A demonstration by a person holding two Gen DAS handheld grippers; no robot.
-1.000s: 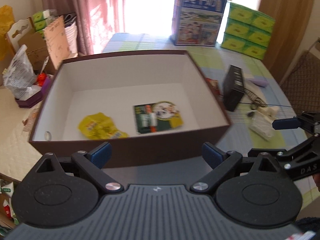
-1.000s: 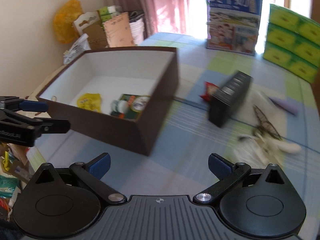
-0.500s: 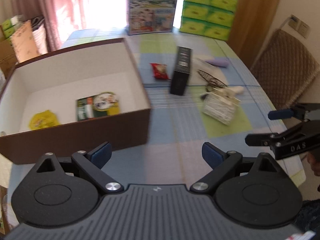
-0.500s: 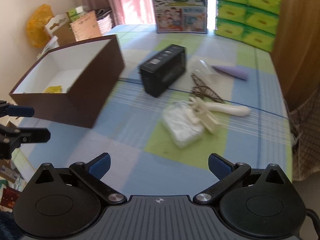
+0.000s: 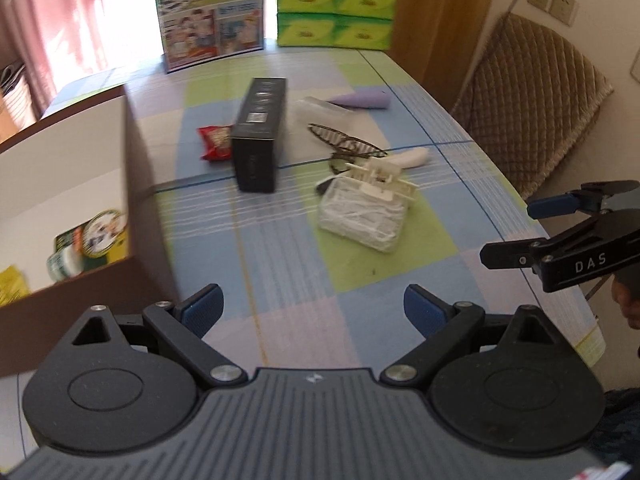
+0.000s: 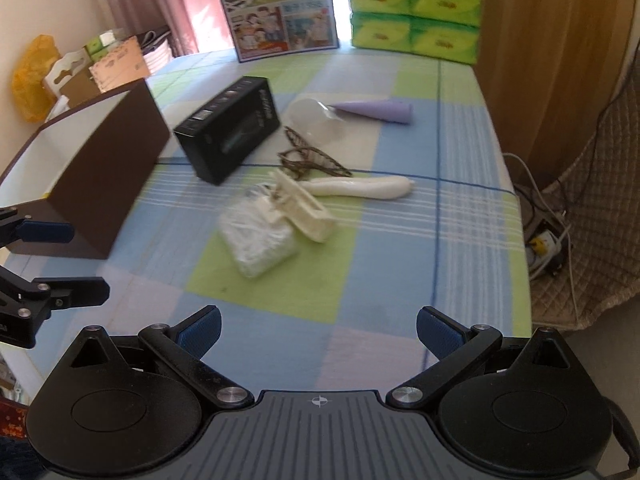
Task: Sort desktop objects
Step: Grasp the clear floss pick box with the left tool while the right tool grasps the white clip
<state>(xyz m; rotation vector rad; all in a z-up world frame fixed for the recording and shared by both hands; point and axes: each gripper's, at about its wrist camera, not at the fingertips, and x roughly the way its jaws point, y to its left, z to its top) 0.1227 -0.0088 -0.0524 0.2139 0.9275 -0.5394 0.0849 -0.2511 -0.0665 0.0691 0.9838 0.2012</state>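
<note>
A brown box [image 5: 132, 152] with white inside stands at the table's left; it also shows in the right wrist view [image 6: 100, 176]. It holds a green packet [image 5: 90, 238] and a yellow packet [image 5: 10, 286]. On the cloth lie a black box [image 5: 258, 128], a red snack bag [image 5: 214, 142], a white packet [image 5: 362, 214] with a cream clip [image 6: 302, 208], a brown hair clip [image 6: 310, 160], a white handle [image 6: 360, 188] and a purple cone [image 6: 376, 111]. My left gripper [image 5: 312, 306] and right gripper [image 6: 318, 326] are open and empty above the near table edge.
A picture carton [image 5: 210, 12] and stacked green tissue packs [image 5: 336, 4] stand at the table's far end. A quilted chair [image 5: 532, 100] is at the right. Cables and a power strip [image 6: 548, 248] lie on the floor. Bags and cartons [image 6: 80, 72] sit left.
Both grippers have swung right, away from the brown box toward the loose objects on the cloth. Both stay open and empty. Nothing on the table has moved.
</note>
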